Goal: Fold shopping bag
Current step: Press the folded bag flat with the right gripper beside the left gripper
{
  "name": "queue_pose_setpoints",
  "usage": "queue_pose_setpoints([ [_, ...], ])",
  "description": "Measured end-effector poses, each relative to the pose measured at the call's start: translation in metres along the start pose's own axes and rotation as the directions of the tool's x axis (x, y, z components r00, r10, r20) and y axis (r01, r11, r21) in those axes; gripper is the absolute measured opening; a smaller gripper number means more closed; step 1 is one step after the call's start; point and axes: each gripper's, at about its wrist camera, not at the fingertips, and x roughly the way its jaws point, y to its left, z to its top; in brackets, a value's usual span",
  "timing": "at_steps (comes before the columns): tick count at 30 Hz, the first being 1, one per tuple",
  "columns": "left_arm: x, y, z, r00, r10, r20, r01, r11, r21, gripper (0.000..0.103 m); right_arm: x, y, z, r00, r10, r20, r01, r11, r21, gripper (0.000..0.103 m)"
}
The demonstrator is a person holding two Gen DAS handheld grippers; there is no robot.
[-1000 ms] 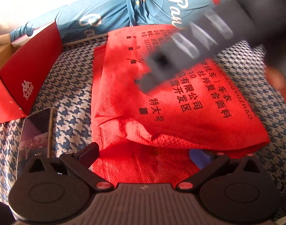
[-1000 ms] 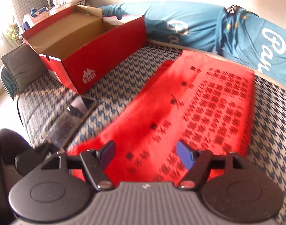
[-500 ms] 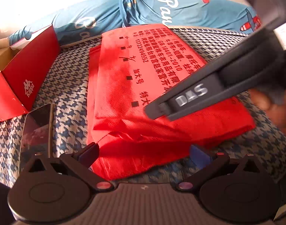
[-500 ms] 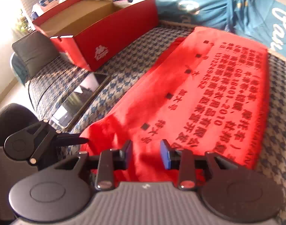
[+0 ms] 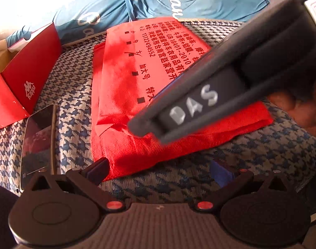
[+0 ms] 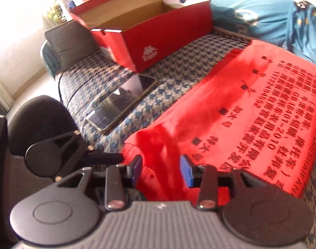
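The red shopping bag (image 5: 137,83) with black print lies folded flat on the houndstooth sofa cover (image 5: 75,72). My left gripper (image 5: 160,169) stands wide open just in front of the bag's near edge, and its left finger is beside the near corner. Nothing is between its pads. The right gripper's dark housing (image 5: 209,95) crosses over the bag from the upper right. In the right wrist view my right gripper (image 6: 161,170) hovers at the near left corner of the bag (image 6: 240,114). Its jaws are opening, red fabric shows between the blue pads, and they do not press on it.
An open red shoe box (image 6: 158,41) stands at the far left of the sofa, with a phone (image 6: 122,101) lying between it and the bag. A blue jersey (image 5: 158,4) lies along the back. A grey cushion (image 6: 70,39) sits at the sofa's end. A hand (image 5: 298,108) shows at right.
The left gripper has drawn back, so the bag's edge no longer lies between its fingers. The right gripper came down to the bag's near left corner, narrowed its jaws, then widened them again.
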Motion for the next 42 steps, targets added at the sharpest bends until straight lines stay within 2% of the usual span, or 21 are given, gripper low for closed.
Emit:
queue_pose_setpoints([
  [3, 0.001, -0.001, -0.001, 1.0, 0.004, -0.01, -0.004, 1.0, 0.004, 0.103, 0.008, 0.006, 0.003, 1.0, -0.008, -0.02, 0.007, 0.999, -0.034, 0.046],
  [6, 0.001, -0.002, -0.001, 1.0, 0.002, -0.01, -0.001, 1.0, 0.009, 0.103, 0.017, 0.011, 0.008, 0.999, -0.038, -0.026, 0.037, 0.997, -0.064, 0.042],
  [8, 0.0, -0.002, -0.001, 1.0, 0.0, -0.009, 0.0, 1.0, 0.008, 0.103, 0.021, 0.012, 0.01, 0.998, -0.054, -0.028, 0.052, 0.996, -0.069, 0.021],
  [12, 0.001, -0.001, -0.001, 1.0, -0.002, -0.01, 0.002, 1.0, 0.0, 0.103, 0.019, 0.009, 0.011, 0.999, -0.052, -0.015, 0.051, 0.997, -0.066, 0.012],
  [17, -0.001, -0.002, 0.0, 1.0, -0.004, -0.003, 0.004, 1.0, -0.004, 0.103, 0.005, 0.006, 0.008, 1.0, -0.011, 0.008, 0.012, 0.998, -0.061, 0.011],
  [24, -0.002, -0.003, 0.0, 1.0, -0.005, 0.006, 0.005, 1.0, -0.003, 0.103, 0.002, 0.008, 0.003, 1.0, 0.023, -0.013, -0.024, 0.997, -0.07, 0.011],
  [28, -0.002, -0.003, 0.0, 1.0, -0.004, 0.008, 0.004, 1.0, 0.004, 0.103, 0.015, 0.005, 0.0, 0.998, 0.043, -0.041, -0.044, 0.998, -0.038, 0.012],
  [34, -0.005, -0.004, 0.0, 1.0, -0.003, 0.018, 0.003, 1.0, 0.007, 0.103, 0.023, 0.002, -0.006, 0.996, 0.072, -0.048, -0.073, 0.997, -0.023, 0.022],
  [36, -0.009, -0.004, 0.001, 0.999, -0.007, 0.031, 0.007, 1.0, 0.004, 0.103, 0.015, 0.003, -0.005, 0.998, 0.06, -0.03, -0.061, 0.998, -0.034, 0.03],
  [37, -0.012, -0.005, 0.002, 0.999, -0.009, 0.038, 0.008, 1.0, 0.003, 0.103, 0.011, 0.002, -0.005, 0.998, 0.055, -0.016, -0.056, 0.998, -0.034, 0.039],
  [38, -0.014, -0.005, 0.002, 0.999, -0.009, 0.042, 0.009, 1.0, 0.002, 0.103, 0.006, 0.001, -0.004, 0.999, 0.052, -0.002, -0.052, 0.998, -0.033, 0.043],
  [42, -0.02, -0.003, 0.004, 0.999, -0.007, 0.054, 0.007, 1.0, 0.004, 0.103, -0.016, -0.007, -0.003, 0.998, 0.03, 0.06, -0.029, 1.0, -0.011, 0.044],
])
